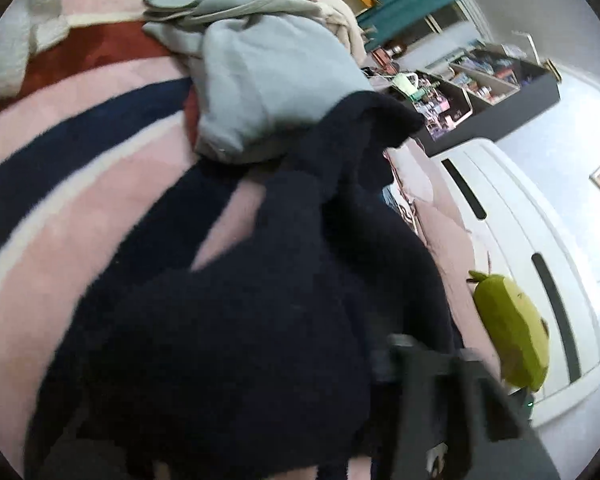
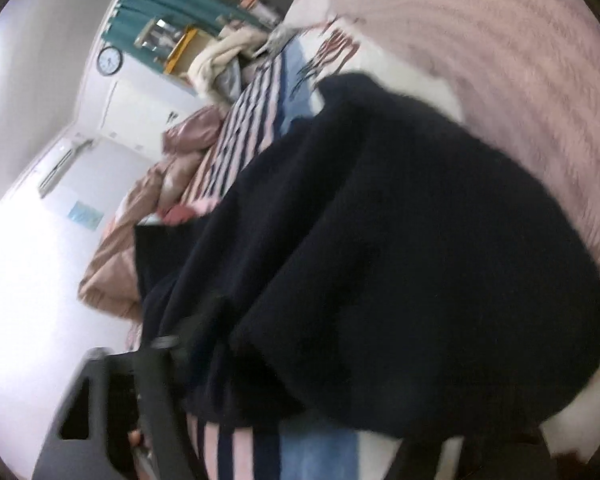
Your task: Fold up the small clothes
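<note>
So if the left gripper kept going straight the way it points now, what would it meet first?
Most likely the dark navy fleece garment, which fills the view directly ahead of the left gripper. The pale grey-blue sweatshirt lies beyond it. The picture is blurred, so depth is uncertain.

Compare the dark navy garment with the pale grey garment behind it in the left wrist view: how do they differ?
The navy garment is near black and fuzzy; the grey garment is pale and smoother. The navy one lies nearest the camera and fills most of the view; the grey one lies farther back in a bunched heap. The navy one's far edge overlaps the grey one. Both lie on the striped blanket.
</note>
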The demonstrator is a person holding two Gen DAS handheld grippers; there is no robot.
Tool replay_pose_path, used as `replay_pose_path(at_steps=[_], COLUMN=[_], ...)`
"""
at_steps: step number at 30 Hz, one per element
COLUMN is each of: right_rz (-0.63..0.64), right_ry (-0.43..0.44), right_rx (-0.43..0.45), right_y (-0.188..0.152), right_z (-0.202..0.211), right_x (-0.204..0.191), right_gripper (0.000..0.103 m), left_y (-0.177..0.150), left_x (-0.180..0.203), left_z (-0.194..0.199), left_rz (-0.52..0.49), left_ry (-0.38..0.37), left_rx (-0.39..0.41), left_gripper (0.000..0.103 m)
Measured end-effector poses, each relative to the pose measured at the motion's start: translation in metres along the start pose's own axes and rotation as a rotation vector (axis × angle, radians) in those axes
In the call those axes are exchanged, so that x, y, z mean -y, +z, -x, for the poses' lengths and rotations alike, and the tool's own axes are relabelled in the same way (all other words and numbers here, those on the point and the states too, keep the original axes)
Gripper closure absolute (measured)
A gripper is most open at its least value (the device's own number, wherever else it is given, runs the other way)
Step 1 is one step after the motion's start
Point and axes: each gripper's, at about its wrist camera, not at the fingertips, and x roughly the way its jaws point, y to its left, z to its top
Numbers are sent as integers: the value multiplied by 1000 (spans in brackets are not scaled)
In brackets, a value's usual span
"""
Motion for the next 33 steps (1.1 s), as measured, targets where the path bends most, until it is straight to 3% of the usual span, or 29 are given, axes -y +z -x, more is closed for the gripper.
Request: replay_pose_path(at_steps=[1,3,8,15,17,19,20,23,25,27,29,33], right_rz=[4,27,104,162,185,230,245,315,376,389,436,540], right_ry=[5,29,57,60,31,-15,-38,-144,-182,-230,-303,-282], right_rx=[16,39,57,-71,-127,-162,-168,-226,-251,-262,-208,-112], right_y=[1,2,-11,-66,-79,-82,-83,-78,-77,-72,-64,-34], right_z=[3,16,59,109,113,112,116,130,153,168,187,191], right_x=[1,3,-1,6,10,12,12,5,1,-1,-9,-34], right_gripper=[71,78,81,80,77,67,64,53,50,50,46,35], left_y=[-1,-3,-17,-68,-83,-91,-89,-79,-67,-56,-43,-19], left_x=[-1,6,20,2,-9,-19,-21,-16,-5,3,15,31], left_z=[3,14,62,128,129,136,139,162,183,195,197,160], left_rz=[4,-41,-118,-184,-214,-241,-241,-270,-340,-390,-434,-518], left_ry=[-19,-22,-66,-14,29,90,103,141,196,205,201,148], left_rx=[6,26,44,-40,-103,-133,-138,-103,-45,-18,-12,-68], left_gripper=[86,89,90,88,81,66,64,49,28,24,21,17])
